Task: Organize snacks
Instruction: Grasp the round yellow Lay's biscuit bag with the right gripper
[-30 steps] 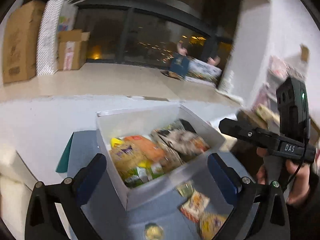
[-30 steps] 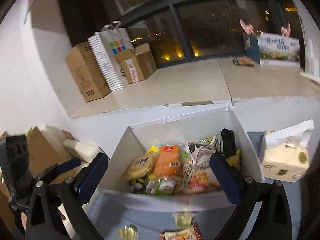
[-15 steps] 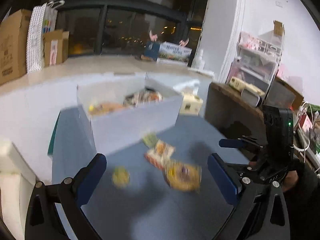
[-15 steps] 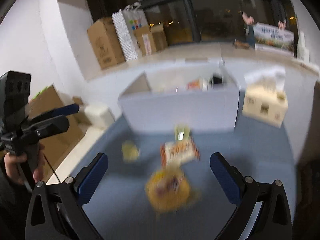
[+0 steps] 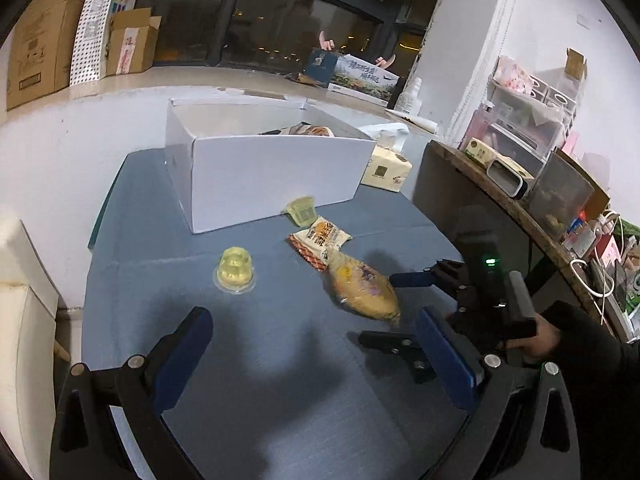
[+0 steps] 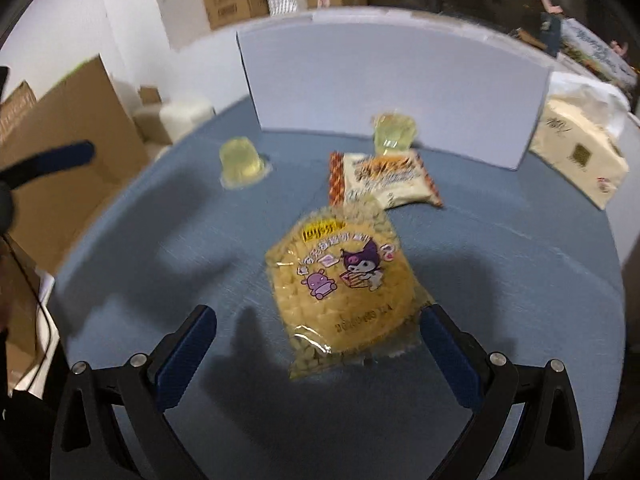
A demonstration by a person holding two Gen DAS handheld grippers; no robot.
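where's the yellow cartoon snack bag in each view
Left wrist: yellow snack bag lies right of centre on the blue tabletop, beside the right gripper.
Right wrist: same bag, centre, between the open jaws.
Shared landmark: white box behind it.

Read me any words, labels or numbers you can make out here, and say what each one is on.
Nothing can be read for certain.
Yellow snack bag: cartoon figures, a yellow label and a printed number row, all blurred.
Orange-edged packet: bold print, blurred.
Tissue box: small emblem, unreadable.
Cardboard boxes: labels too small.
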